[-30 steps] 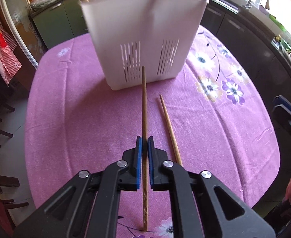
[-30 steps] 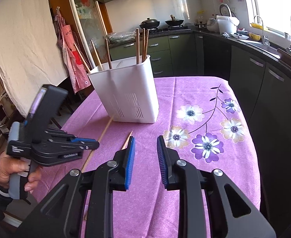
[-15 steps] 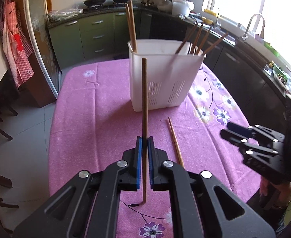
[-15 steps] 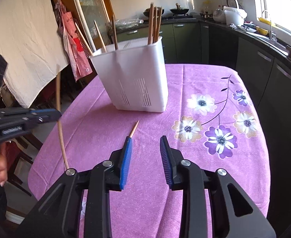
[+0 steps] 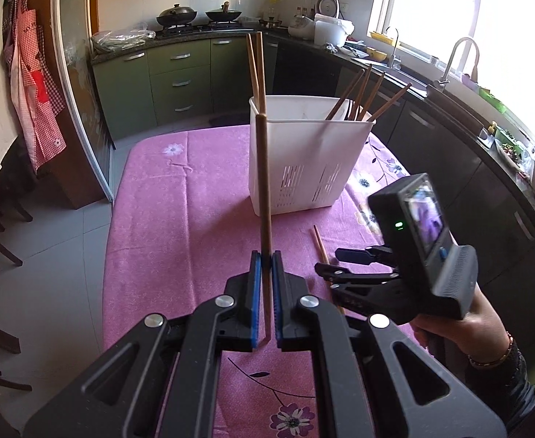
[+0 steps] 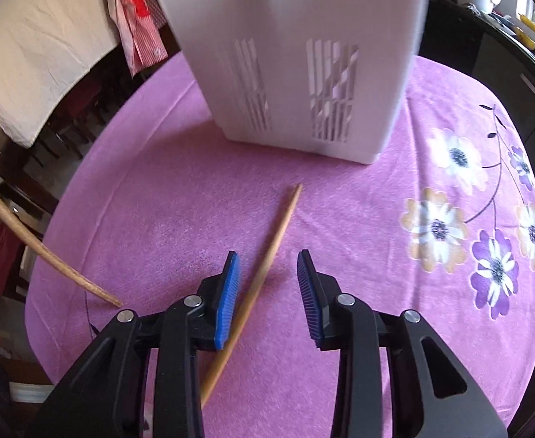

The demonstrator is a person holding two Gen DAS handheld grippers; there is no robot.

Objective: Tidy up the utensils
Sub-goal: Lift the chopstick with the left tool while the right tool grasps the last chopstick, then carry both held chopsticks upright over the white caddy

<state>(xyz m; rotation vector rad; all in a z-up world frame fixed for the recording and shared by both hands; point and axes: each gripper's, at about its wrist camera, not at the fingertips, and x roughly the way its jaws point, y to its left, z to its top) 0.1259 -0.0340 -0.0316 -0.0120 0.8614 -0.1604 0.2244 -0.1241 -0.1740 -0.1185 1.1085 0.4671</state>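
bare cloth (image 6: 179, 197) around the chopstick (image 6: 267, 255) — white holder (image 6: 296, 73) close ahead

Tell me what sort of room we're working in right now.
A home kitchen, most likely: two woks sit on a gas stove, a sink faucet stands under the window, and green cabinets line the wall behind the cloth-covered table.

Both grippers are black plastic with silver screws and ribbed blue pads (image 6: 227, 303). The right hand (image 5: 461, 323) wears a thin bracelet and a dark sleeve
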